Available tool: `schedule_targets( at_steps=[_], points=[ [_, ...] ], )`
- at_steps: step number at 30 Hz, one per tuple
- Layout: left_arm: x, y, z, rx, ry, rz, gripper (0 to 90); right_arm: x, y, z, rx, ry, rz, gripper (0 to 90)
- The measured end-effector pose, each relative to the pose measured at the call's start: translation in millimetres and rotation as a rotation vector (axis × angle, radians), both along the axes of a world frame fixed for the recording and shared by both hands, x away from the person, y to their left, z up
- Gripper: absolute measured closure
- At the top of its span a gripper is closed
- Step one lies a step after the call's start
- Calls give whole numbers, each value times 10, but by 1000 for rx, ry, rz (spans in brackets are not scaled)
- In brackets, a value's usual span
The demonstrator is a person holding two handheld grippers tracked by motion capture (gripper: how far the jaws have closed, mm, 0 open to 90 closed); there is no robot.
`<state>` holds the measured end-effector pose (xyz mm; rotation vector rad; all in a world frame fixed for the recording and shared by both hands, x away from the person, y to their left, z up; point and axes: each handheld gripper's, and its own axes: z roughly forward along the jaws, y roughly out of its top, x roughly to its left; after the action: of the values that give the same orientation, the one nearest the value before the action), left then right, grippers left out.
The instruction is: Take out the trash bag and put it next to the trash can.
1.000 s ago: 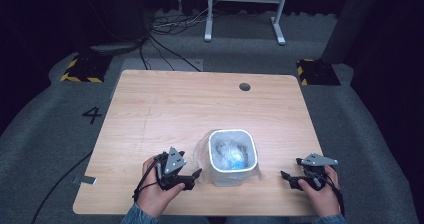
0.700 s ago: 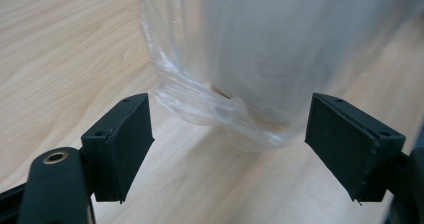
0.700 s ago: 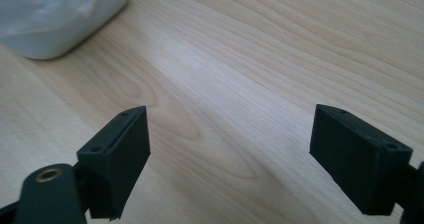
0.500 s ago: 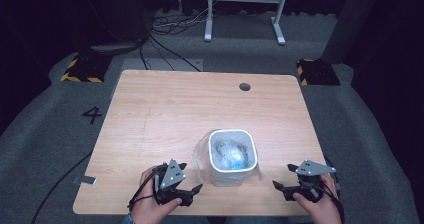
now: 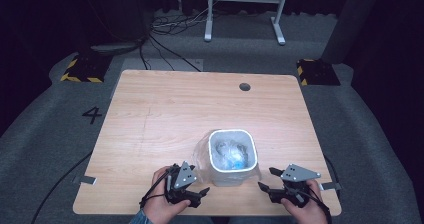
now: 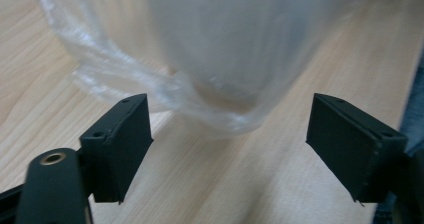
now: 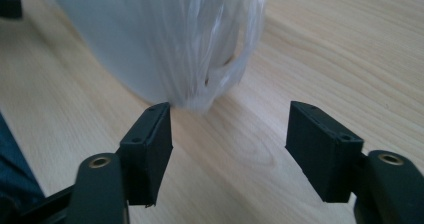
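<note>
A white bin [image 5: 233, 172] lined with a clear plastic bag [image 5: 200, 156] stands near the table's front edge, crumpled plastic inside it. My left gripper [image 5: 199, 196] lies low at the bin's left, open, and the bag's loose skirt [image 6: 165, 91] hangs just beyond its tips [image 6: 235, 144]. My right gripper [image 5: 266, 179] sits at the bin's right, open. Its jaws have just been closing, with nothing between them. The bag's bunched corner [image 7: 210, 84] lies just ahead of its fingertips [image 7: 235, 149].
The wooden table [image 5: 200, 104] has a round cable hole [image 5: 244, 86] at the back right. A strip of tape [image 5: 87, 180] marks the front left edge. Behind the table are a metal stand [image 5: 245, 14] and floor cables [image 5: 160, 39].
Both hands have drawn back toward the table's front edge. The right gripper has also slid left toward the bin and its jaws have narrowed. The bin has not moved.
</note>
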<state>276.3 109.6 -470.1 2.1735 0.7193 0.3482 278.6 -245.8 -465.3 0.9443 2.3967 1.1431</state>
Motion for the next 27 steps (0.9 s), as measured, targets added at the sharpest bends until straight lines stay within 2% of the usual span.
schedule_targets(
  at_steps=[1,4,5,7,10,12,17,23,24,27],
  points=[
    [16,-5,-15,2,12,9,206,12,15,4,10,-4,-3,379],
    [52,-30,-51,10,22,9,249,23,51,30,-7,-34,27,533],
    [56,-34,-54,13,14,-10,318,20,57,45,-9,-39,34,583],
    [50,-40,-28,24,10,-59,556,1,60,92,-5,-57,52,658],
    [16,-38,36,24,-11,-81,710,-44,43,177,11,-89,63,752],
    [-14,-15,89,15,-23,-84,773,-74,21,235,18,-112,64,803],
    [-86,50,233,-2,-48,-72,890,-131,-12,373,38,-150,69,840],
    [-135,71,437,-13,-88,-83,896,-183,-4,547,41,-205,90,852],
    [-135,71,437,-13,-88,-83,896,-183,-4,547,41,-205,90,852],
    [-137,83,574,-30,-128,-83,896,-223,-15,703,37,-264,85,858]
  ],
)
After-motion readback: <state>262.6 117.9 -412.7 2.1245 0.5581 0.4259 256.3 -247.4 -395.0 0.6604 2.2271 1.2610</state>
